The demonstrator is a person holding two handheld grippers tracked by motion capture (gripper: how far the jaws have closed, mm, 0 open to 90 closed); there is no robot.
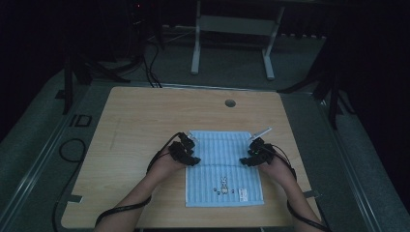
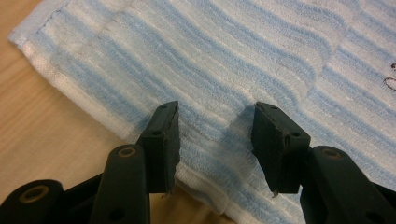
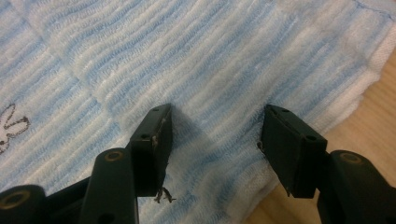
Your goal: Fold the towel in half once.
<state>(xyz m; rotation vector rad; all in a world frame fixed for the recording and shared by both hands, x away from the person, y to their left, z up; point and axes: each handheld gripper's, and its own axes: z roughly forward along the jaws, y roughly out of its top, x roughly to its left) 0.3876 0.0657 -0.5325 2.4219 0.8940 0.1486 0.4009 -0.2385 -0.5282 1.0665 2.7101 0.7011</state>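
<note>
left gripper [image 1: 190,145]: over towel's left edge, jaws spread, tips above the striped cloth
towel [image 1: 223,159]: blue-and-white striped, flat near the front middle of the wooden table [image 1: 140,121], rabbit print [image 1: 223,182] toward front
right gripper [image 1: 252,151]: over towel's right edge, jaws spread, nothing pinched

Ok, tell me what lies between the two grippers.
In the high view, striped blue towel spans the stretch between the left gripper and right gripper; nothing else lies there.
</note>
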